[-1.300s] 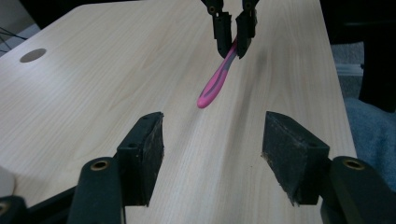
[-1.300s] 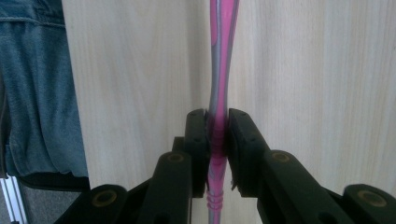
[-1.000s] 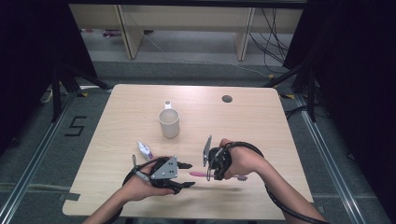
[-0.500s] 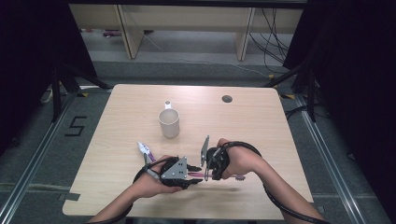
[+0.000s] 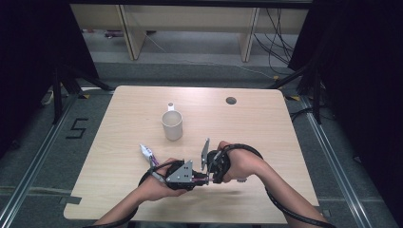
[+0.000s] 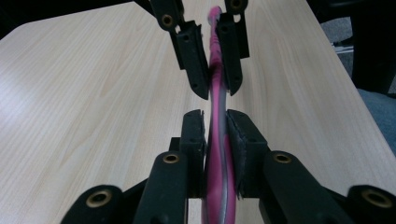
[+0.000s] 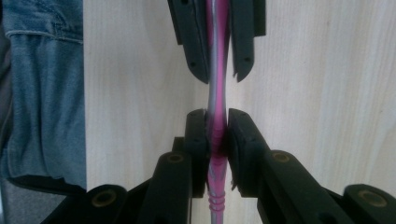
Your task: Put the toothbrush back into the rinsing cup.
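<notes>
A pink and grey toothbrush [image 6: 215, 154] is held level over the near part of the table, gripped from both ends. In the left gripper view my left gripper [image 6: 215, 116] has its pads against the handle; its jaws have just been closing on it. My right gripper [image 7: 215, 114] is shut on the ridged end of the toothbrush [image 7: 217, 140]. The two grippers face each other tip to tip: the right gripper [image 6: 217, 91] appears at the top of the left gripper view, the left gripper [image 7: 219, 74] at the top of the right one. From above, the left gripper [image 5: 199, 178] and right gripper [image 5: 210, 172] meet.
A beige mug [image 5: 172, 126] stands upright in the middle of the wooden table [image 5: 256, 123]. A small white and purple tube [image 5: 146, 152] lies left of my left hand. A round cable hole [image 5: 231, 100] sits far right. The table's near edge is close below the hands.
My left gripper has shifted right until its tips meet the right gripper, and its jaws have closed around the toothbrush. The right gripper has kept its place and its hold.
</notes>
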Tool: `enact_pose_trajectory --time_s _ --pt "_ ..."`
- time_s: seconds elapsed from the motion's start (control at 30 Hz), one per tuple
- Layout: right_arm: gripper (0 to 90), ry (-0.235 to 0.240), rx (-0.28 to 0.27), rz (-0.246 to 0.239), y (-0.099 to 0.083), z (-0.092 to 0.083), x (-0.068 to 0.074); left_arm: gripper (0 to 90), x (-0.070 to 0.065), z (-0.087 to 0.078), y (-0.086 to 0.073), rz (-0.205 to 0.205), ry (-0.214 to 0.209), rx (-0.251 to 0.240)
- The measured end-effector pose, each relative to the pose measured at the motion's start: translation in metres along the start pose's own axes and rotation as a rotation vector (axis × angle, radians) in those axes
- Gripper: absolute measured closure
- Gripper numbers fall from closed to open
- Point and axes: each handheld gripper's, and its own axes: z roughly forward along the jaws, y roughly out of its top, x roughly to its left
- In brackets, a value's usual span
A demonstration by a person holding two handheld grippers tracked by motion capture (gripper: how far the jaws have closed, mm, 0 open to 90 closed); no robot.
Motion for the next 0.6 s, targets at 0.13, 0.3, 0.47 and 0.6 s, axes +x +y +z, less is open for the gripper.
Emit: enact_pose_trajectory --time_s 0.13,0.3,0.47,0.6 --pt "79.0 -0.01 -0.007 -0.046 0.0002 -0.0011 -0.0026 77.1 -0.0018 0.001 -0.0019 -0.006 -0.013 -0.002" --pt "79.0 -0.009 -0.003 -0.034 0.0012 -0.0028 -0.0012 77.9 -0.0013 -0.0009 -0.0009 0.024 -0.014 0.013" --pt "78.9 -0.012 -0.029 -0.06 0.0018 -0.002 -0.0027 78.3 -0.0007 -0.0031 -0.0024 0.002 -0.01 -0.011" --pt "78.1 -0.026 -0.063 -0.041 0.0012 -0.0043 -0.0038 78.5 0.0007 -0.0068 -0.0033 -0.013 0.006 -0.038"
